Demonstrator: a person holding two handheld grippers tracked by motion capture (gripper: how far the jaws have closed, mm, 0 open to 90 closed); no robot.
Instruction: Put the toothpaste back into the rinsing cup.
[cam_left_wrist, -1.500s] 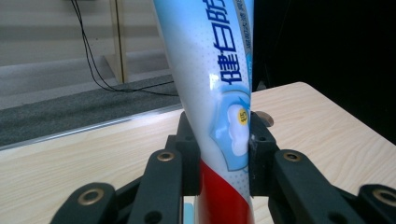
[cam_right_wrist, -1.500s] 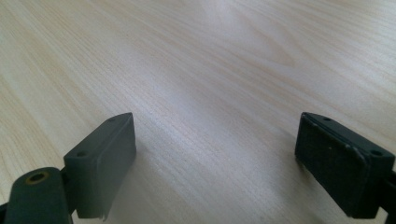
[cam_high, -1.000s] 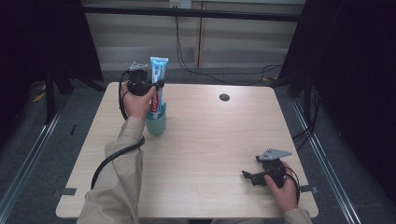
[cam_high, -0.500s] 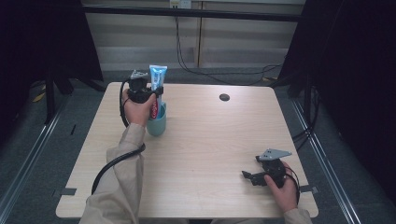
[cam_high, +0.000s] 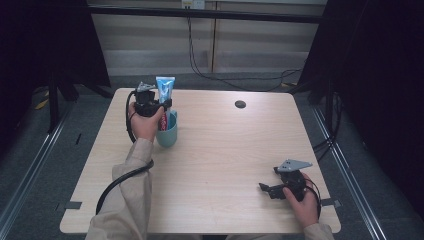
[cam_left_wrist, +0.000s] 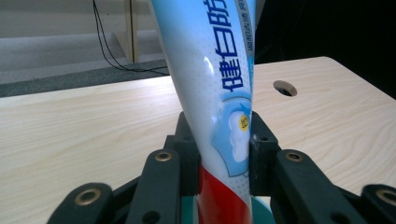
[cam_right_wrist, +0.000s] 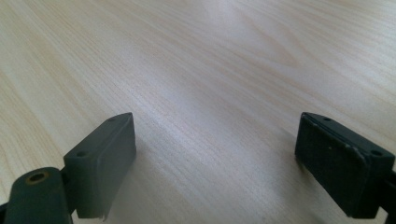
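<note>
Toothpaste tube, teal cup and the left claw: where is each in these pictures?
Toothpaste tube (cam_left_wrist: 219, 93): left gripper view, on its blue-and-white printed body.
Teal cup (cam_high: 167, 137): high view, on its outer wall.
Left claw (cam_left_wrist: 219, 158): left gripper view, between the two black tips clamping the tube.

A round cable hole (cam_high: 240, 104) is being shown near the table's (cam_high: 225, 165) far edge, right of centre. Black cables (cam_high: 200, 55) are being hung beyond it.
</note>
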